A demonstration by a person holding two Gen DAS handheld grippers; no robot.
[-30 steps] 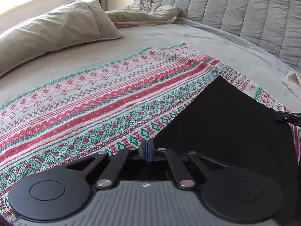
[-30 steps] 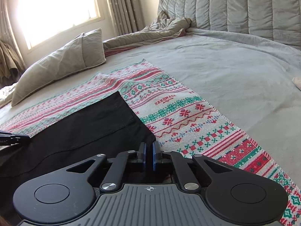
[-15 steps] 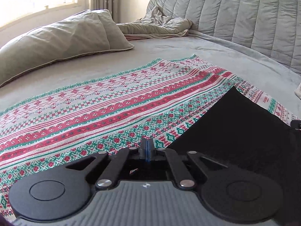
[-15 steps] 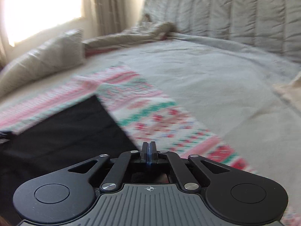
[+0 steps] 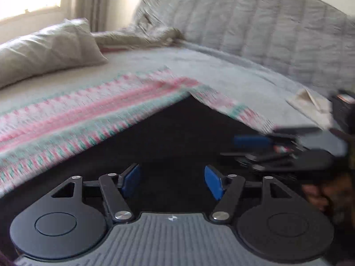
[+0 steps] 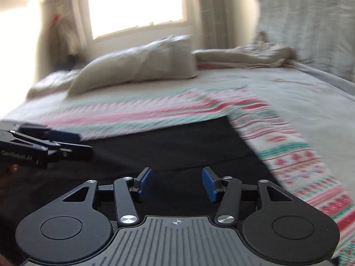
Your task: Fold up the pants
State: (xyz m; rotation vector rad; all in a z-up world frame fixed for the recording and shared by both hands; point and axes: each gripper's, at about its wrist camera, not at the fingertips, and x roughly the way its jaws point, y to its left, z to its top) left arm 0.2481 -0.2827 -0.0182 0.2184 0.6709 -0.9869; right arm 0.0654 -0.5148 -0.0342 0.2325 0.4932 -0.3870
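Lying flat on the bed (image 5: 233, 64), black pants (image 5: 177, 137) spread over a red, green and white patterned blanket (image 5: 73, 115); one corner points toward the quilted headboard (image 5: 255, 22).

Left tool (image 5: 173, 180): jaws opening, blue pads apart, nothing between them, pants fabric below.

Right tool (image 6: 177, 182): jaws opening too, pads apart, no cloth pinched, also above the black fabric.

Each tool shows at the edge of the other's view, both over the pants and near one another.

Grey pillow (image 6: 137, 64) beside the window (image 6: 135, 4), rumpled beige cover (image 6: 244, 55) next to it. Both views motion-blurred.
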